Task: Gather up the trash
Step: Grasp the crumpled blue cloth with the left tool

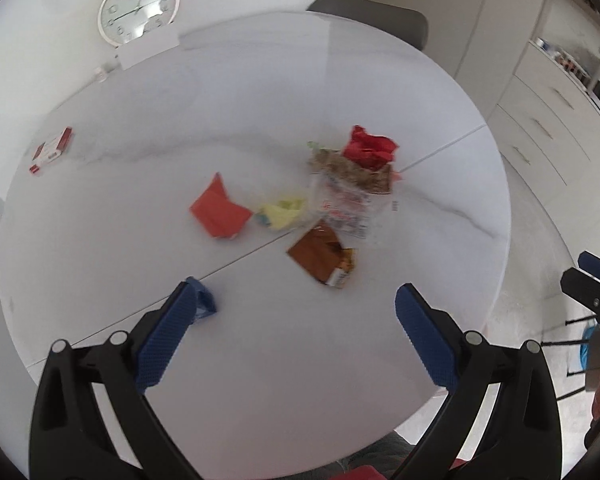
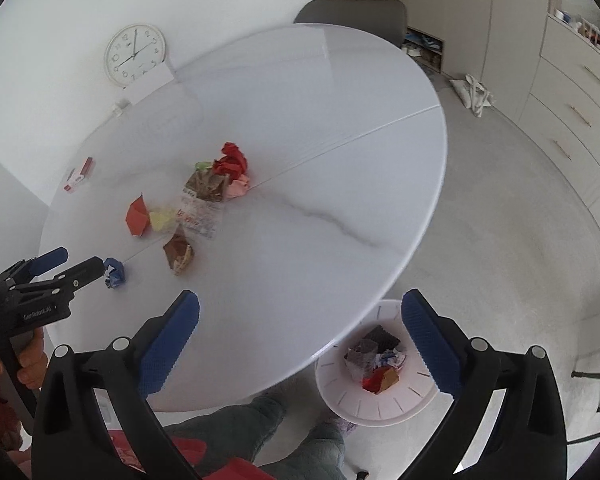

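Probably home dining room: round table (image 2: pixel 300 120), wall clock (image 2: pixel 135 55), drawer cabinets (image 2: pixel 572 112).
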The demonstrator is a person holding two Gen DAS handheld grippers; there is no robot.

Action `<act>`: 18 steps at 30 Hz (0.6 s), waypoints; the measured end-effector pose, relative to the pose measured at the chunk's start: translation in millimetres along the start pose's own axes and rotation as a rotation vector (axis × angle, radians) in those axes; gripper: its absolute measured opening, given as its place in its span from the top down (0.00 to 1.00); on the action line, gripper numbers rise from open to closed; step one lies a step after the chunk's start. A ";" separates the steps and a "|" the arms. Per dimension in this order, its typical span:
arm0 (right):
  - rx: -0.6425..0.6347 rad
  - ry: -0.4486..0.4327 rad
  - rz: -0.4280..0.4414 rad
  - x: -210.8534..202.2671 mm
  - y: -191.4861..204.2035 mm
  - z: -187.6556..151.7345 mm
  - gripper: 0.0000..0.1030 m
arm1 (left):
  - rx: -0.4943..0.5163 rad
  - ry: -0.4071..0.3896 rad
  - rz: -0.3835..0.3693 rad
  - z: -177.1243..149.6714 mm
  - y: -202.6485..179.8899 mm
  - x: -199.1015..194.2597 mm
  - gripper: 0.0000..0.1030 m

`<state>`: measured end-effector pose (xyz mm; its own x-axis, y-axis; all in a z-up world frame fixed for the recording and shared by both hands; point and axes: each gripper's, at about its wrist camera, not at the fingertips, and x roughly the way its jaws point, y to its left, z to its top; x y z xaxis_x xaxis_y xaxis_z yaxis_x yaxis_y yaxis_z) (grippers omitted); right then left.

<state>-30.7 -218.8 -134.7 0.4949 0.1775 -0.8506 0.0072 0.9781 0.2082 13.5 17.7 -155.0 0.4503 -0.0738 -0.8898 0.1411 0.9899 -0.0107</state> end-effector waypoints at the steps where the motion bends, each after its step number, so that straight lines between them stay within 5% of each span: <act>1: -0.019 0.007 0.006 6.8 10.1 2.0 0.03 | -0.017 0.005 0.011 -0.2 9.5 4.5 0.08; 9: -0.097 0.070 0.037 47.2 67.5 11.9 0.03 | -0.054 0.072 0.061 -4.7 66.0 58.9 0.10; 18: -0.130 0.121 0.054 78.5 99.4 12.3 0.03 | -0.056 0.172 0.038 -12.0 82.5 110.1 0.47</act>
<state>19.5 -108.9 -174.8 0.3834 0.2345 -0.8933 -0.1333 0.9712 0.1977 64.2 92.7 -259.3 0.2963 -0.0194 -0.9549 0.0750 0.9972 0.0030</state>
